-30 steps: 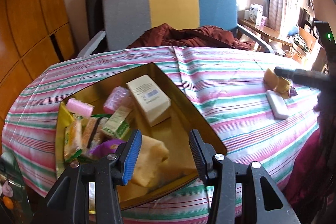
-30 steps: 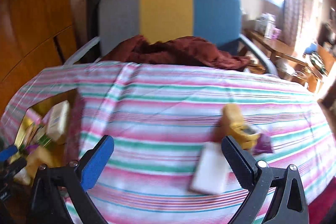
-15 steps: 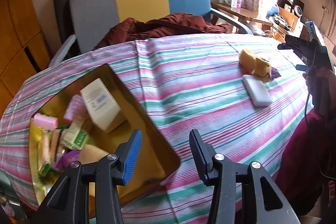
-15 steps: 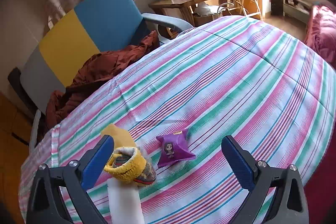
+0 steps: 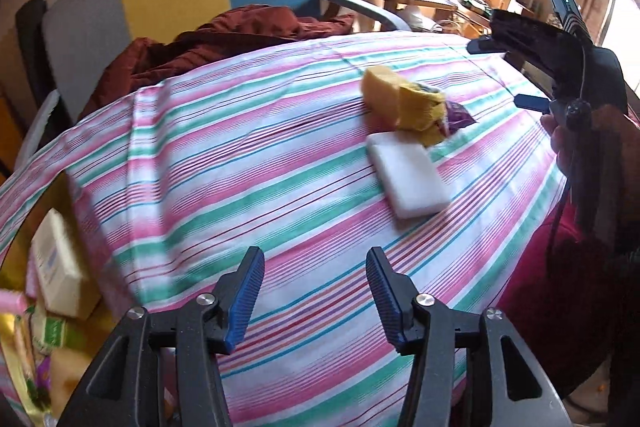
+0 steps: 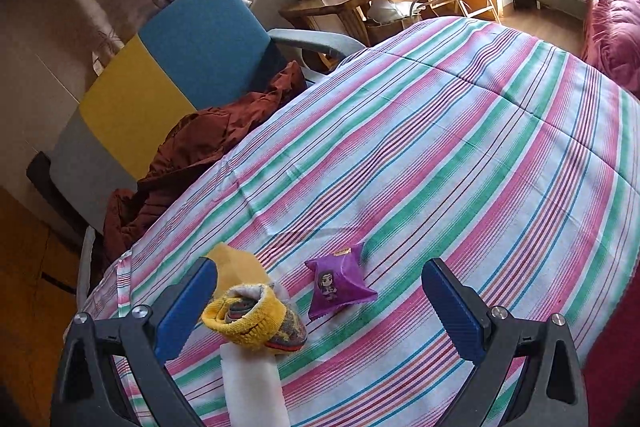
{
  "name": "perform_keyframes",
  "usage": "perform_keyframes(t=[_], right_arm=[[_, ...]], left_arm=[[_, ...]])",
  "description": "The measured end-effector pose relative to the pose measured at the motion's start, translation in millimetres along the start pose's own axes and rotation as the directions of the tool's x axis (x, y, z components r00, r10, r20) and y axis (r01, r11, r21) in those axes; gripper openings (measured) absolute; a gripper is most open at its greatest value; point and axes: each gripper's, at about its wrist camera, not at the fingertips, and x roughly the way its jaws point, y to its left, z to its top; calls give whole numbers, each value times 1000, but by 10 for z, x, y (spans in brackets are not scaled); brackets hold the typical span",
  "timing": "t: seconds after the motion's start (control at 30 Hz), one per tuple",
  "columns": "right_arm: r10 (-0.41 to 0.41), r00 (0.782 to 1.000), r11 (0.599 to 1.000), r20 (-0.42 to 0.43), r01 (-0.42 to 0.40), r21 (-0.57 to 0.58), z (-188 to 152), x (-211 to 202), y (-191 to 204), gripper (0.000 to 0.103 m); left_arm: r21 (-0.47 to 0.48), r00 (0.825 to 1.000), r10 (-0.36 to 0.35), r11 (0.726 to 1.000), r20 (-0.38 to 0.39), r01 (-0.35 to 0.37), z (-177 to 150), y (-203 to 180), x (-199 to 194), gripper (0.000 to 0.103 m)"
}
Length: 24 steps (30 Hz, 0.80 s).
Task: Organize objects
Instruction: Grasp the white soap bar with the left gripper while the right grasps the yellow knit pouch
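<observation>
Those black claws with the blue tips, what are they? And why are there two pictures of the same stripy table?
They are grabbers, and a person holds one in each hand. Each grabber has a little camera that looks out along its two fingers, so you get two pictures.

One picture comes from the left gripper. The other comes from the right gripper. Both are open and hold nothing.

On the striped tablecloth lie a white block, a yellow sponge, a small yellow knitted sock and a purple snack packet. At the left edge of the left picture is a gold box already holding a cream carton and other packets.
</observation>
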Motion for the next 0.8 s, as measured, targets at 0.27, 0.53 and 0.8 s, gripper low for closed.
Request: perform_keyframes(t=[0.27,0.53,0.8], right_arm=[[24,999,1000,-29,-24,-2,-7,43,6,103],[33,998,999,-57,-35,-31,-14,111,68,103],[71,992,987,-102,-84,-135,-68,215,279,103]], left_arm=[[24,996,-89,996,-28,90,365,-319,379,68],[65,993,-105,992,-59,109,624,-642,746,77],[1,983,-153,988,-104,154,603,-554,1063,65]])
